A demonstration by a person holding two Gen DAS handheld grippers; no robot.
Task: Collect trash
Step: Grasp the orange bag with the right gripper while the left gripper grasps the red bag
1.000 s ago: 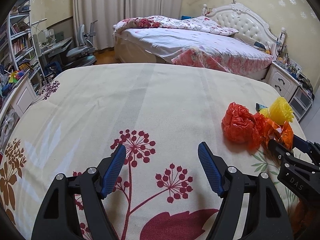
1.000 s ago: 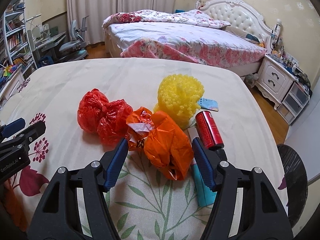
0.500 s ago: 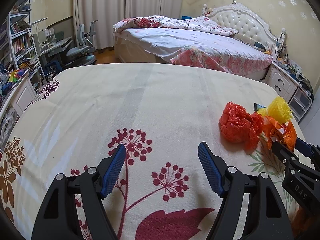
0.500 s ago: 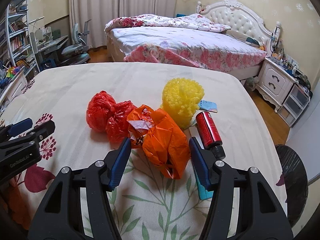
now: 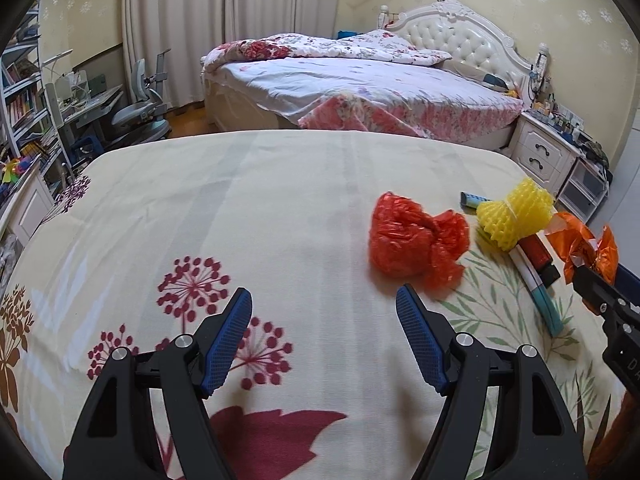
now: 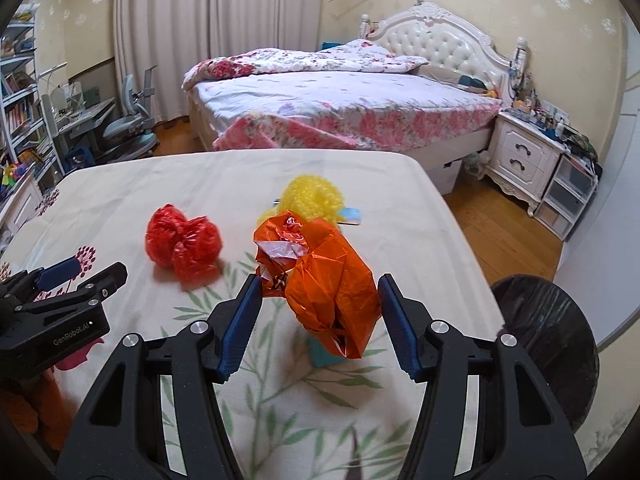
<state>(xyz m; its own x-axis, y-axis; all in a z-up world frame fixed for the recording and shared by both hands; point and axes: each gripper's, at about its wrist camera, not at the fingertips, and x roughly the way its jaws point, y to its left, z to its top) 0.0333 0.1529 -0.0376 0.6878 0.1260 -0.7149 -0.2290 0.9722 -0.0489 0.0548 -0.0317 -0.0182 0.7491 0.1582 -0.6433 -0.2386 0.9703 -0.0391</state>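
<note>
Right tongs [image 6: 318, 294] tilted downward, seemingly clamping the raised orange bag [image 6: 328, 276]; left tongs [image 5: 324, 312] wide, empty.

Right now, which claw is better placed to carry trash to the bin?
Right. The right claw is shut on the orange bag, and the black bin stands just beside it. The left claw is empty.

The right gripper [image 6: 318, 308] closed on the orange bag [image 6: 320, 272] (now lifted off the bedspread [image 6: 360, 400]).
</note>
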